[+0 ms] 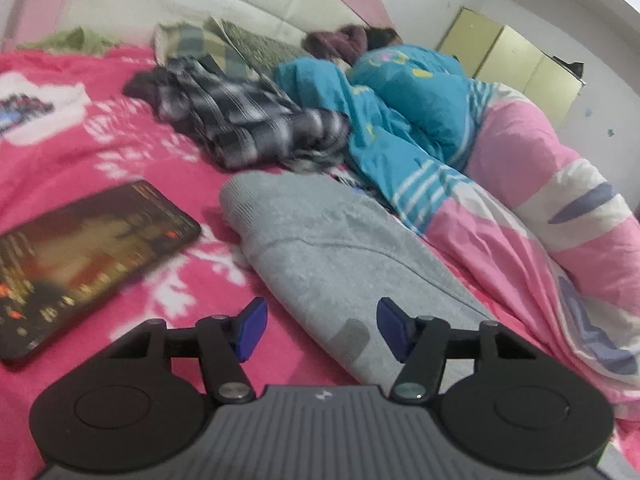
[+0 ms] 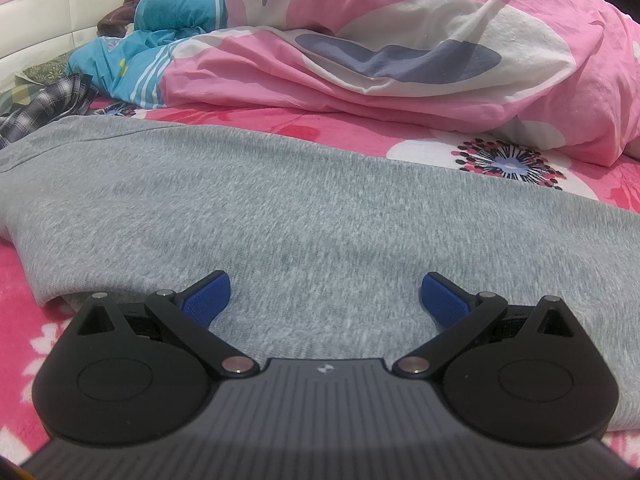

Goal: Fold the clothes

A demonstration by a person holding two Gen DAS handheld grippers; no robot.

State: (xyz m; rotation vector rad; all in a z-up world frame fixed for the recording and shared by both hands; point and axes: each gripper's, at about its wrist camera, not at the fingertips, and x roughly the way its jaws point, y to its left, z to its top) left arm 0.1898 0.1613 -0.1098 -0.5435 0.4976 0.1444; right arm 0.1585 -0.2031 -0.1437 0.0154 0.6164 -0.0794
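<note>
1. The sweater (image 2: 304,200), grey knit, lies spread along the pink bed (image 1: 100,148), between the tablet (image 1: 80,264) and the pink duvet (image 2: 400,48); its ribbed edge points toward the plaid shirt (image 1: 240,120).
2. Your left gripper (image 1: 322,330) hangs just over the near part of the sweater, fingers wide apart, holding nothing.
3. Your right gripper (image 2: 326,300) sits low over the middle of the sweater, fingers spread even wider, also empty.
4. Risk: the knit looks soft and already doubled, so a shallow pinch may catch only the top layer and the fold will pull apart.
5. Risk: the tablet lies just beside the sweater's left edge; sweeping cloth that way could drag or bump it.
6. Risk: the duvet and the person in blue (image 1: 412,92) lie close on the far side, so a wide lift could snag the bedding.
7. Risk: the plush cover may grip the knit and bunch it if you slide rather than lift.
</note>
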